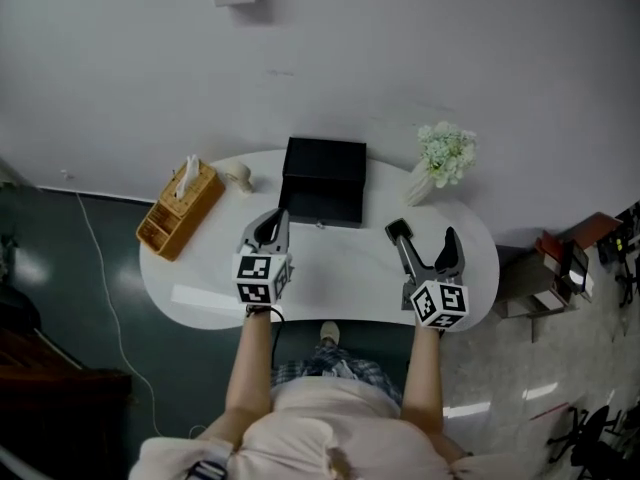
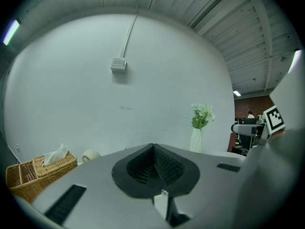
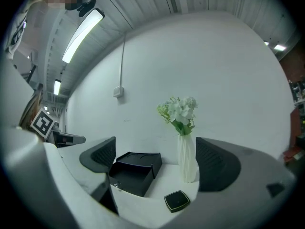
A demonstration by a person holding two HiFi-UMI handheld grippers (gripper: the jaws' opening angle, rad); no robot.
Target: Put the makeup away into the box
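in the head view a person is holding the left gripper [image 1: 272, 222] and the right gripper [image 1: 424, 238] over a white desk [image 1: 340, 258]. a black box [image 1: 322, 183] is sitting open at the back of the desk, between a wicker tissue basket [image 1: 178, 211] and a vase of flowers [image 1: 440, 163]. the left jaws are pressing together just in front of the box, and the right jaws are standing spread near the vase. in the left gripper view the jaws are meeting tip to tip with nothing pinched between them, and they are pointing at the wall, not at any makeup. in the right gripper view the jaws are standing wide apart and gripping nothing. a small black square compact [image 3: 177, 200] is lying flat on the desk between them, just in front of the vase and a little to the right of the open box, touching neither. the compact is looking light, stiff and glossy, so it is probably going to be slippery. since it is lying so flat, the jaws are likely needing to come down over two opposite edges and squeeze gently, well clear of the vase, which is looking easy to tip.
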